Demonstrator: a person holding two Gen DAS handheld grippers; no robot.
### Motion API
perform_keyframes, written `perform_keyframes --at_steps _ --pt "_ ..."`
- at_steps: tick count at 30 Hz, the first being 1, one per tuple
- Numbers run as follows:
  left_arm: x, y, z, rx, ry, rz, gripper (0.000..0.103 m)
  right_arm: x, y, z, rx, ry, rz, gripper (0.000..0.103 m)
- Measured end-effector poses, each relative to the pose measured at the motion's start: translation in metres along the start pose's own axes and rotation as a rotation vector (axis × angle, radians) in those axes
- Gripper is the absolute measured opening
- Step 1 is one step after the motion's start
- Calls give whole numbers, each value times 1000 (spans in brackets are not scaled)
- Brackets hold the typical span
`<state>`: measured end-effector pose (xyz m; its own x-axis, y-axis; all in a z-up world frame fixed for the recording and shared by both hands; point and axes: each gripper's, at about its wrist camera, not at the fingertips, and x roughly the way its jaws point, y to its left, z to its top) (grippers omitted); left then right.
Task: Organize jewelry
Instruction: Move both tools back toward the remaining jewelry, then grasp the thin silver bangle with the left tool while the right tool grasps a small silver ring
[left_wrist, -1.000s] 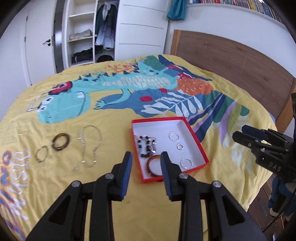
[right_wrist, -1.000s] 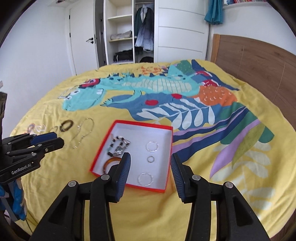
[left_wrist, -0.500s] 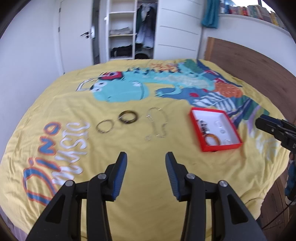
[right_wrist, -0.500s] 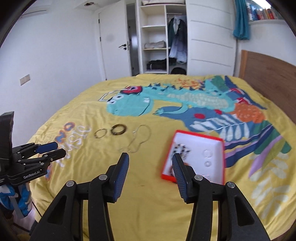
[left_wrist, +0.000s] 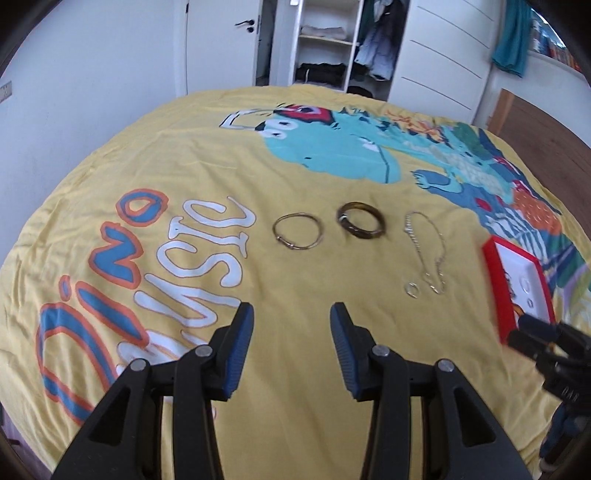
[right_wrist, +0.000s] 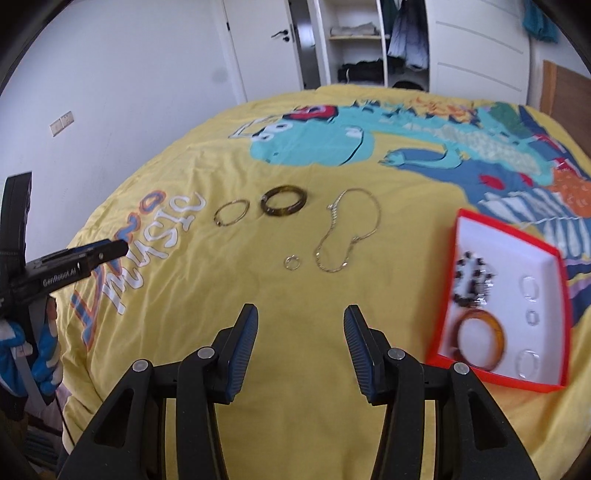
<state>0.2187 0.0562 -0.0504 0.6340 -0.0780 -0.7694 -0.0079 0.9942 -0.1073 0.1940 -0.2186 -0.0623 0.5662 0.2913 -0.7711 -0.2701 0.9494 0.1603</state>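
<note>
On the yellow bedspread lie a thin gold bangle (left_wrist: 298, 236), a dark brown bangle (left_wrist: 361, 224), a silver chain necklace (left_wrist: 428, 251) and a small silver ring (left_wrist: 411, 290). They also show in the right wrist view: the gold bangle (right_wrist: 232, 212), dark bangle (right_wrist: 283, 201), chain (right_wrist: 347, 232), ring (right_wrist: 292, 263). A red box (right_wrist: 456, 236) at right holds a beaded bracelet (right_wrist: 472, 278), an orange bangle (right_wrist: 480, 345) and clear rings. My left gripper (left_wrist: 291, 332) is open and empty, short of the bangles. My right gripper (right_wrist: 301, 332) is open and empty, short of the ring.
The red box (left_wrist: 496, 291) sits at the right edge in the left wrist view, with the other gripper in front of it. An open wardrobe (right_wrist: 369, 40) and a door stand behind the bed. A wooden headboard (left_wrist: 546, 122) is at right.
Both grippers have swung left, away from the red box and toward the loose jewelry on the bedspread. Both stay open and empty.
</note>
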Motion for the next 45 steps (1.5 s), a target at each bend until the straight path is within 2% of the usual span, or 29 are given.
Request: perform_keyframes --at_steps 10,16,24,28,32,33,39,45 --pt "98 24 37 -110 62 -17 41 108 -1 10 30 96 97 38" --pt "143 28 59 -158 82 -34 41 136 0 18 46 89 106 38" --pt "194 23 73 -111 130 15 40 151 -3 30 58 65 113 33" --pt "200 17 74 -67 131 38 38 156 -4 32 60 57 110 25" --pt "200 16 71 -52 132 46 11 157 -2 31 42 54 99 20" --pt "199 16 71 -53 130 40 8 157 -2 31 35 54 97 20" --pt "184 17 67 -55 120 34 5 149 2 32 16 55 99 19" --pt "150 13 60 -26 95 43 4 130 7 27 14 44 113 19"
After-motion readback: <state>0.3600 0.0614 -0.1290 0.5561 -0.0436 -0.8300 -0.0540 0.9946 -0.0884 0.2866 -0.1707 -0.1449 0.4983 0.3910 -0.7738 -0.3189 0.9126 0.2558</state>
